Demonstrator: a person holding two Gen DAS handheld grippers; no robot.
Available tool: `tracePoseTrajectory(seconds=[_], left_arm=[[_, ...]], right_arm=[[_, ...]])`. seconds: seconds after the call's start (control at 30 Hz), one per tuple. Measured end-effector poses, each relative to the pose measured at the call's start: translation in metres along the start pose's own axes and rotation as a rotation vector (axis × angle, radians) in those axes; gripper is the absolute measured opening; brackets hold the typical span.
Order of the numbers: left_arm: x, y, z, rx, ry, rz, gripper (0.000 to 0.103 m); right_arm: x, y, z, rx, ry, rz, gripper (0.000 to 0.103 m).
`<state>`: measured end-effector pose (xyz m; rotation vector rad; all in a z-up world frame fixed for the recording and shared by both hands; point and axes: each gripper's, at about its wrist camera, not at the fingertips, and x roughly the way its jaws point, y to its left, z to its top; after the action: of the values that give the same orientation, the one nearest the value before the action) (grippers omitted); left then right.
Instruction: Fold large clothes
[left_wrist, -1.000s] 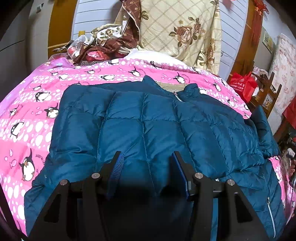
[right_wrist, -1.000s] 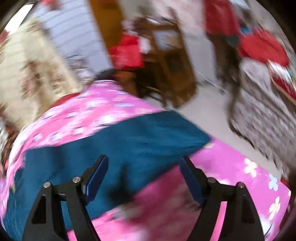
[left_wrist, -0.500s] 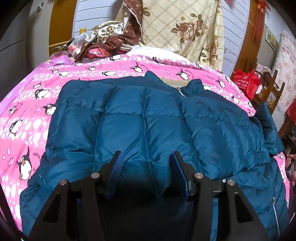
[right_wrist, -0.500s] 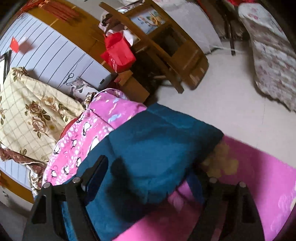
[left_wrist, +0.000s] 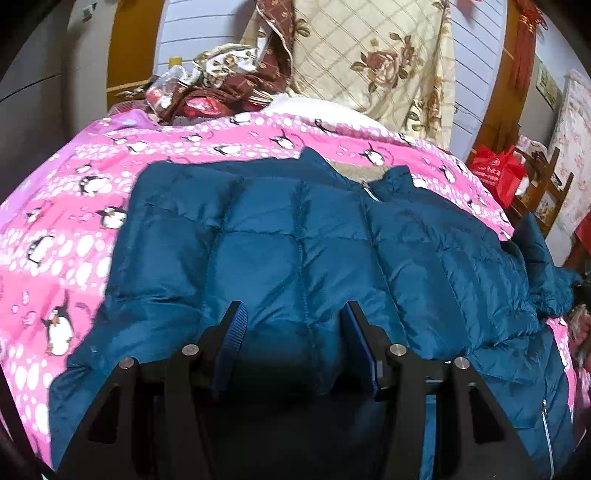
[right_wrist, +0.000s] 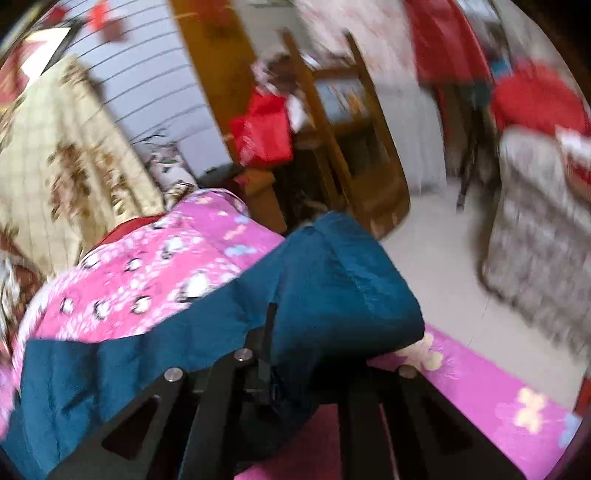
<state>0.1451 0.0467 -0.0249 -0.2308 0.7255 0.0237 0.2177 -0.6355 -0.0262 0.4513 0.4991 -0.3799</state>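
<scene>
Jacket (left_wrist: 295, 258): blue, quilted, spread flat on pink penguin bedspread (left_wrist: 55, 221) | Left gripper (left_wrist: 293, 314): jaws held apart above jacket hem | Right gripper (right_wrist: 314, 347): clamped on sleeve (right_wrist: 332, 280) at bed edge, view blurred | Red bag (right_wrist: 264, 129): seen beyond bed.

one blue jacket (left_wrist: 295, 251), one pink penguin blanket (left_wrist: 66, 206), one red bag (left_wrist: 496, 173), two grippers.

A teal quilted down jacket (left_wrist: 295, 251) lies spread front-up, collar at the far end, zipper running down its middle, directly ahead of and under the left hand-held gripper (left_wrist: 293, 325). Its sleeve (right_wrist: 332, 280) drapes bunched over the right hand-held gripper (right_wrist: 295, 354).
</scene>
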Motion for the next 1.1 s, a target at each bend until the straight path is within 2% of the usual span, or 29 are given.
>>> tracePoseTrajectory(seconds=[0.13, 0.27, 0.43, 0.53, 0.63, 0.73, 0.8, 1.03, 1.1], left_arm=[[-0.010, 0.006, 0.003, -0.007, -0.031, 0.049, 0.025], [-0.014, 0.012, 0.005, -0.033, -0.032, 0.040, 0.025], [-0.017, 0.015, 0.007, -0.046, -0.032, 0.032, 0.026], [-0.017, 0.019, 0.011, -0.063, -0.033, 0.022, 0.026], [-0.015, 0.024, 0.014, -0.091, -0.027, 0.018, 0.026], [-0.013, 0.030, 0.016, -0.119, -0.022, 0.013, 0.025], [-0.013, 0.031, 0.017, -0.129, -0.026, 0.012, 0.025], [-0.013, 0.034, 0.018, -0.141, -0.024, 0.000, 0.026], [-0.012, 0.036, 0.018, -0.154, -0.021, -0.012, 0.025]], right_arm=[[-0.058, 0.059, -0.001, -0.170, -0.073, -0.031, 0.010], [-0.095, 0.122, -0.027, -0.281, -0.083, 0.041, 0.010], [-0.123, 0.218, -0.096, -0.470, -0.044, 0.171, 0.010], [-0.129, 0.284, -0.140, -0.620, 0.012, 0.247, 0.010], [-0.130, 0.332, -0.177, -0.718, 0.074, 0.301, 0.010], [-0.137, 0.369, -0.212, -0.838, 0.101, 0.347, 0.009], [-0.151, 0.396, -0.237, -0.955, 0.067, 0.368, 0.009], [-0.187, 0.445, -0.279, -1.081, 0.067, 0.550, 0.010], [-0.192, 0.448, -0.290, -1.139, 0.046, 0.544, 0.019]])
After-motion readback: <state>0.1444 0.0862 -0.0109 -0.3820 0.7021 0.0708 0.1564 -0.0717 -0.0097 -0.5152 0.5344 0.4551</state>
